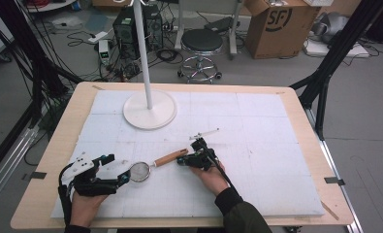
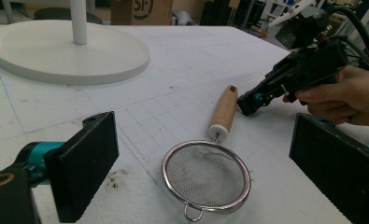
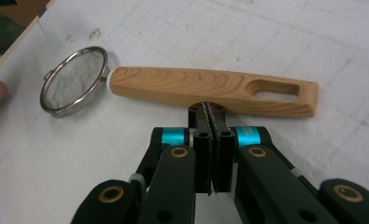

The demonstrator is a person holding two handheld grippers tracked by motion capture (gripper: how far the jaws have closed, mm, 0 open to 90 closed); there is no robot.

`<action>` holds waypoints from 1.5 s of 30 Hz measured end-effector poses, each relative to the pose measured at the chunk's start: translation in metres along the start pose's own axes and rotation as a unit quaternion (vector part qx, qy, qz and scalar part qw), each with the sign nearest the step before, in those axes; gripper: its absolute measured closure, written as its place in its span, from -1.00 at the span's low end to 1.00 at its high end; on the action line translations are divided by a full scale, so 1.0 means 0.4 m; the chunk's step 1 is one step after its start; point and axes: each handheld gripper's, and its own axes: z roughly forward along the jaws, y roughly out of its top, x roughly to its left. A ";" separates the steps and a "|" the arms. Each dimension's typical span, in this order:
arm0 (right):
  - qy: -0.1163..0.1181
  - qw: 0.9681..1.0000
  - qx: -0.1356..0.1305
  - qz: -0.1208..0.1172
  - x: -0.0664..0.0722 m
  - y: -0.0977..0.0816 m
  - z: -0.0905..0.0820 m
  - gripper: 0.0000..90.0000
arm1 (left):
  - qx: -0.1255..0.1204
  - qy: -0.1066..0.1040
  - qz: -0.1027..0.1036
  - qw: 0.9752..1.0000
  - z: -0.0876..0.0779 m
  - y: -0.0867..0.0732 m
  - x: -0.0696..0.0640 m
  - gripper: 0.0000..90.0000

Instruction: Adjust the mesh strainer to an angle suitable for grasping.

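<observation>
- Jaws of my right gripper [image 3: 209, 109] are pressed flat together with nothing between them; in the right gripper view their tips sit just in front of the strainer's wooden handle [image 3: 210, 88], about halfway along it, and I cannot tell whether they touch it.
- Jaws of my left gripper [image 2: 205, 163] stand wide apart, one black pad at each side of the left gripper view, with the strainer's mesh bowl [image 2: 206, 176] lying on the mat between and ahead of them, touching neither.
- The strainer [image 1: 152, 165] lies flat on the white gridded mat [image 1: 257, 145]: a round metal rim with fine mesh, a small wire loop on the rim's far side from the handle, and a light wooden handle with a slot cut through its free end.
- In the high view the mesh end points toward my left gripper [image 1: 123, 174] and the handle end toward my right gripper [image 1: 179, 161], so the strainer lies between the two.
- My right hand [image 1: 213, 177] and my left hand [image 1: 85, 206] come in from the near edge of the table [image 1: 48, 194].
- A few dark specks mark the mat beside the mesh bowl.
- Farther off on the mat stands a white round base [image 1: 149, 110] with a white pole [image 1: 143, 53] rising from it, well apart from the strainer.
- Beyond the table, on the floor, are a black stool [image 1: 201, 41] and a cardboard box [image 1: 281, 26].
</observation>
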 end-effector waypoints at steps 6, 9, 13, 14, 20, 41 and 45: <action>0.000 1.000 -0.003 0.003 -0.002 0.016 0.015 1.00 | -0.002 -0.001 -0.001 1.000 -0.001 0.000 0.002 -0.81; -0.007 1.000 -0.008 0.004 -0.002 0.029 0.028 1.00 | -0.001 -0.002 -0.001 1.000 -0.001 0.000 0.000 -0.81; -0.007 1.000 -0.010 0.005 -0.004 0.043 0.043 1.00 | 0.002 -0.005 -0.003 1.000 0.000 -0.001 0.000 -0.81; -0.005 1.000 -0.010 0.009 -0.004 0.046 0.044 1.00 | 0.001 -0.006 -0.004 1.000 0.001 -0.001 0.000 -0.81; -0.004 1.000 -0.012 0.009 -0.008 0.054 0.052 1.00 | -0.001 -0.005 -0.007 1.000 0.004 -0.001 0.005 -0.81; 0.043 0.998 -0.048 -0.004 -0.015 -0.034 -0.149 -0.26 | 0.003 0.001 -0.015 1.000 0.005 -0.001 0.007 -0.81; 0.040 0.996 -0.076 -0.012 -0.023 -0.069 -0.220 -0.29 | 0.008 -0.001 -0.016 1.000 0.011 -0.001 0.004 -0.81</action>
